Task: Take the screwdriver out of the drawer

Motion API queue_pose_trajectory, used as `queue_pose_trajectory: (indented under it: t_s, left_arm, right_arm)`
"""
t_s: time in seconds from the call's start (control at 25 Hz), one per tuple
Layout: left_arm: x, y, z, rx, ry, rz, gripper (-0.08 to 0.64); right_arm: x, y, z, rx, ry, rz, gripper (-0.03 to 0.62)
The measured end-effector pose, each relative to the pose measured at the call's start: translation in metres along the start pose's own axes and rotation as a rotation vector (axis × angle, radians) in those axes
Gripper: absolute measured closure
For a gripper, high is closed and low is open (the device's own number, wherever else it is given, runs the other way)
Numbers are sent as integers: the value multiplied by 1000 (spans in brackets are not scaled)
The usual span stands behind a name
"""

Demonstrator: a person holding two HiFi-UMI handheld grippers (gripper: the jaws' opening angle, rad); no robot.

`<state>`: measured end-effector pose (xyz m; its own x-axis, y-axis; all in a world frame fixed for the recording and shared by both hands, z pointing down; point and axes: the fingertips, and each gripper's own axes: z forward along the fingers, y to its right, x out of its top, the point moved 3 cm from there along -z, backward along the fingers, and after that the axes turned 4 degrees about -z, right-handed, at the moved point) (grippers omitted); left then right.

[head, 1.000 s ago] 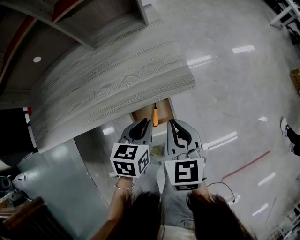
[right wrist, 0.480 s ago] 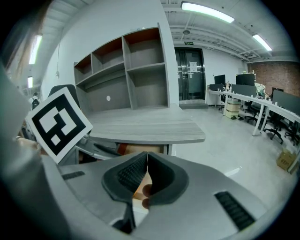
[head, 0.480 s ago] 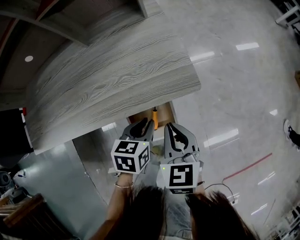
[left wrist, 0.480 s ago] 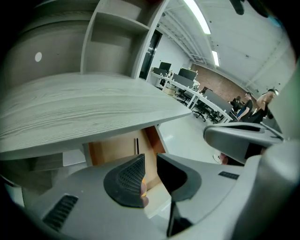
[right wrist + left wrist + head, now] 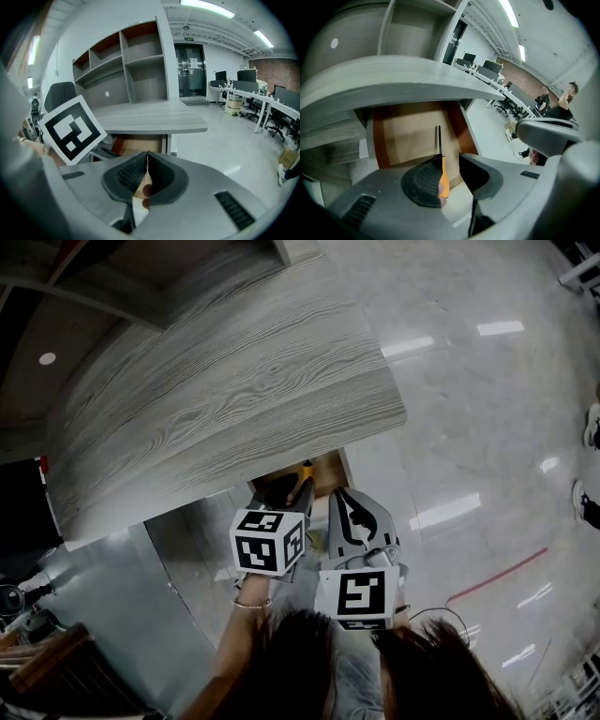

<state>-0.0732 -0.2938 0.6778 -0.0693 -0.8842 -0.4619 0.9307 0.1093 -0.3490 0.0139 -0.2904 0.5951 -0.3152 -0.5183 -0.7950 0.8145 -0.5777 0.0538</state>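
The screwdriver (image 5: 444,179) has an orange handle and a thin black shaft, and lies lengthwise in the open brown drawer (image 5: 408,131) under the grey wood desk top (image 5: 225,399). My left gripper (image 5: 450,158) is open just above the drawer's front, with the handle showing beside its left pad. In the head view only a bit of the orange handle (image 5: 307,468) shows past the left gripper (image 5: 286,487), which reaches over the drawer (image 5: 327,468). My right gripper (image 5: 349,504) hangs beside it, short of the drawer. Its jaws (image 5: 147,153) are shut with nothing between them.
The desk top overhangs the drawer closely from above. An open shelving unit (image 5: 126,61) rises behind the desk. A grey side panel (image 5: 103,606) stands to the left. Glossy floor lies to the right, with a person's shoes (image 5: 586,507) at the far edge.
My left gripper has moved forward over the drawer and now covers most of the screwdriver in the head view. The right gripper has hardly moved and stays shut.
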Motion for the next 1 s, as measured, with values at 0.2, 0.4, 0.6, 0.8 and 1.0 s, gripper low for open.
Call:
queue_pose_trajectory:
  t_s: [0.2,0.4,0.6,0.8,1.0]
  left_arm:
    - [-7,-6,15,29,-28,-14,451]
    - [-11,-9,29,50,-54,-25,445]
    - [-14,-12,41,79,-78,-33,441]
    - [-16,-16,49,115,-92,-45,439]
    - [-19,-19,52,143,-97,-57,437]
  right_arm:
    - [-5,7,6,9,-17,-8,565]
    - [-9,11,12,23,-25,-4,565]
    - [-15,14,16,39,-43,-3,565]
    - [-19,18,18,53,-53,-3,565]
    - [-22,23,20,64,-60,-2,565]
